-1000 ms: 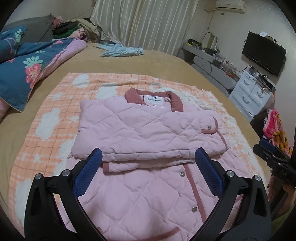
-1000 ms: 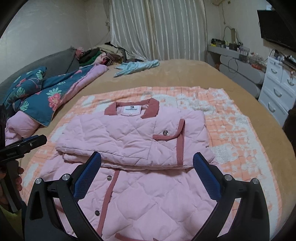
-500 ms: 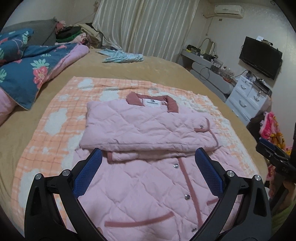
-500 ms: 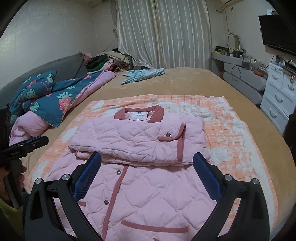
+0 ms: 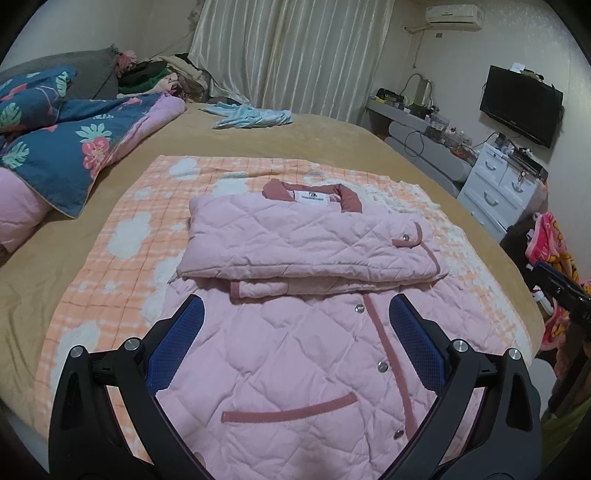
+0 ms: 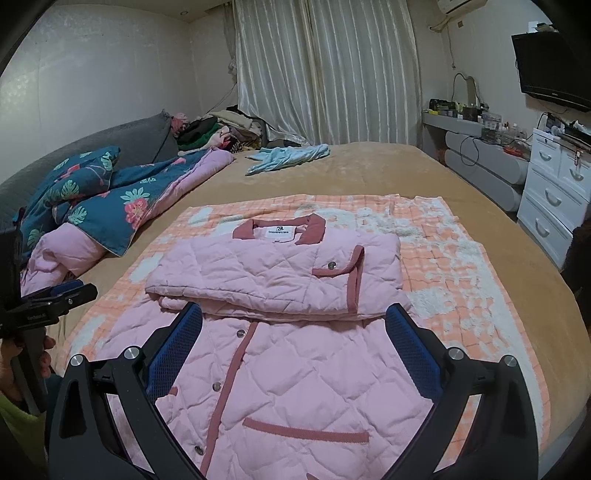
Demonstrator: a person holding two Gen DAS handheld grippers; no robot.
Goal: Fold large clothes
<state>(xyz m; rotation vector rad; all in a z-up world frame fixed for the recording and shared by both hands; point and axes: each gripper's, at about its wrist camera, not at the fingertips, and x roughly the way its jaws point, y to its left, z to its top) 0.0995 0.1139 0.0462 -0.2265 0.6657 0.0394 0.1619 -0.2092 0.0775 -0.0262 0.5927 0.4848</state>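
Both of your grippers hang above the near end of a bed, jaws spread wide and holding nothing.

In your left wrist view, a blue floral quilt (image 5: 70, 147) fills the upper left of the frame, bunched on the tan bed cover (image 5: 321, 144). A pale blue garment (image 5: 251, 116) lies at the upper centre, near the striped curtains (image 5: 295, 51). At the centre, the pink quilted jacket (image 5: 306, 332) lies on an orange-and-white checked blanket (image 5: 122, 229). Its upper part is folded into a flat band across the body, the dusty-rose collar (image 5: 349, 199) at the far edge. Your left gripper (image 5: 295, 339) frames the jacket's lower half at the bottom of the frame, blue pads showing. This view alone shows the air conditioner (image 5: 454, 14) at the upper right and a bright patterned cloth (image 5: 554, 251) at the right edge. The tip of your right gripper shows at that edge too.

In your right wrist view, your hand (image 6: 22, 362) at the lower left grips the left gripper's handle, which only this view shows. The pile of clothes (image 6: 218, 133) by the curtains is plainer here. The jacket sits at the centre and bottom, between the pads of your right gripper (image 6: 295, 339).

White drawers (image 6: 554, 192) stand at the right in both views; what they hold cannot be seen.
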